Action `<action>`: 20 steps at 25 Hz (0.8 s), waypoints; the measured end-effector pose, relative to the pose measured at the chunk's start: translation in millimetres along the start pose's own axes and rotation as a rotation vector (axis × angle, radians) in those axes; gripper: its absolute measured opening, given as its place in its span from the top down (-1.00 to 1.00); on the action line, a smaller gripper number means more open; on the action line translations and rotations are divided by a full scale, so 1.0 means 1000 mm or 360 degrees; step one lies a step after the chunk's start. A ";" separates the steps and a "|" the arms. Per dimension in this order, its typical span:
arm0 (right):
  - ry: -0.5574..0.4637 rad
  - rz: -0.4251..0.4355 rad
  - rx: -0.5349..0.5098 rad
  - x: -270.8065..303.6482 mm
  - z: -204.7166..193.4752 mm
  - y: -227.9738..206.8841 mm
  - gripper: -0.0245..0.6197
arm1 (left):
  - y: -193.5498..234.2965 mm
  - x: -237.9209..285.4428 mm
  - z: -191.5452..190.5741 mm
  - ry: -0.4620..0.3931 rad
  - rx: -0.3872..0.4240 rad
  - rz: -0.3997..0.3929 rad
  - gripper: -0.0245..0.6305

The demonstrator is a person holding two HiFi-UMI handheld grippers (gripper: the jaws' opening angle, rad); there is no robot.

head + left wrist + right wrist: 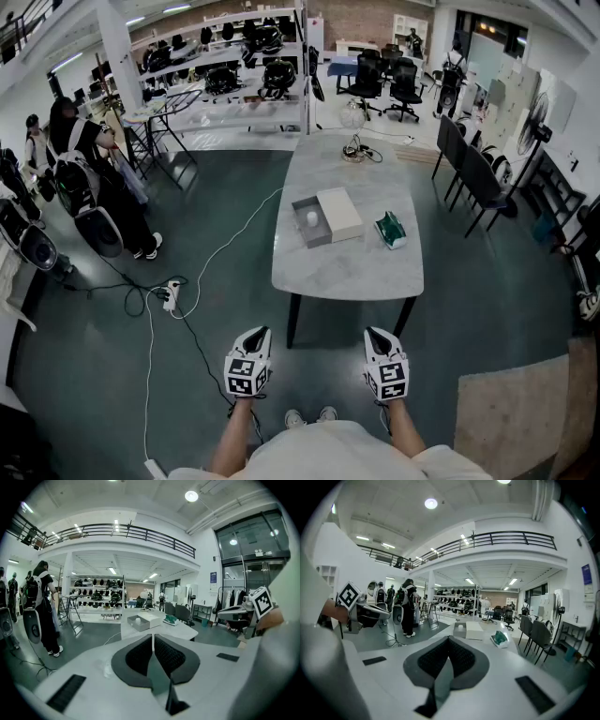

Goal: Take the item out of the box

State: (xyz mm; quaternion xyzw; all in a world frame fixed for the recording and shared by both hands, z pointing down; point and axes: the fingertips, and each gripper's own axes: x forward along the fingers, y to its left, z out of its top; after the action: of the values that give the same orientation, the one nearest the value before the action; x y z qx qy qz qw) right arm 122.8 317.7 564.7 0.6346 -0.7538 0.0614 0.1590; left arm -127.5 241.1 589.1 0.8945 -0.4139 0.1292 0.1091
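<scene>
An open grey box [307, 228] lies on the pale table [347, 272], with its white lid [339, 213] resting against its right side. A small white item [312, 218] sits inside the box. Both grippers hang in front of me, well short of the table's near edge. The left gripper [261, 334] is shut with nothing held, and so is the right gripper [374, 336]. In the left gripper view the shut left gripper [153, 635] points toward the distant box [138, 622]. In the right gripper view the right gripper [449, 638] faces the box [461, 630] too.
A green packet [390, 229] lies right of the lid, and a coiled cable [354, 150] is at the table's far end. A power strip [171, 295] with cords is on the floor at left. People [89, 178] stand at left. Chairs [478, 178] line the right. A mat [511, 412] is at lower right.
</scene>
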 end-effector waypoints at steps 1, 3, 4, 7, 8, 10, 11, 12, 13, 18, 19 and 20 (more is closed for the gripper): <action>-0.0001 0.0003 -0.0001 -0.001 0.001 0.000 0.92 | -0.001 -0.001 0.000 -0.0001 -0.0004 0.0001 0.85; -0.0001 0.0009 0.0000 -0.002 0.001 -0.001 0.92 | -0.003 -0.002 0.001 -0.0003 -0.0011 0.0003 0.85; 0.0001 0.0010 0.0001 -0.003 0.001 0.000 0.92 | -0.004 -0.003 0.001 -0.0004 -0.0012 0.0004 0.85; 0.0006 0.0012 0.0006 -0.004 -0.002 0.000 0.92 | -0.006 -0.004 -0.001 -0.0001 -0.0016 0.0003 0.85; 0.0008 0.0015 0.0008 -0.005 -0.004 0.000 0.92 | -0.007 -0.005 -0.002 0.0003 -0.0017 0.0004 0.85; 0.0005 0.0025 0.0015 -0.005 -0.004 0.001 0.92 | -0.008 -0.006 -0.003 0.0010 -0.0022 0.0009 0.85; -0.0002 0.0031 0.0023 -0.005 -0.004 0.001 0.92 | -0.009 -0.007 -0.004 0.0011 -0.0024 0.0012 0.85; -0.0011 0.0036 0.0032 -0.005 -0.003 0.001 0.92 | -0.009 -0.007 -0.005 0.0012 -0.0026 0.0015 0.85; -0.0023 0.0039 0.0040 -0.005 -0.003 0.001 0.92 | -0.010 -0.007 -0.005 0.0011 -0.0028 0.0019 0.85; -0.0072 0.0102 0.0064 -0.005 0.004 0.002 0.41 | -0.015 -0.009 -0.005 0.0014 -0.0017 0.0043 0.85; -0.0072 0.0121 0.0072 -0.004 0.004 0.003 0.25 | -0.016 -0.009 -0.005 0.0015 -0.0020 0.0042 0.85; -0.0072 0.0136 0.0075 -0.004 0.003 0.004 0.17 | -0.017 -0.008 -0.005 0.0015 -0.0024 0.0041 0.85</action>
State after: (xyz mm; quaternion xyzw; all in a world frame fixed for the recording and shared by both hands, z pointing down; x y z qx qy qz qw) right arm 118.8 320.8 560.9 0.6067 -0.7819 0.0715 0.1241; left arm -120.7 259.2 589.9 0.8876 -0.4258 0.1317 0.1163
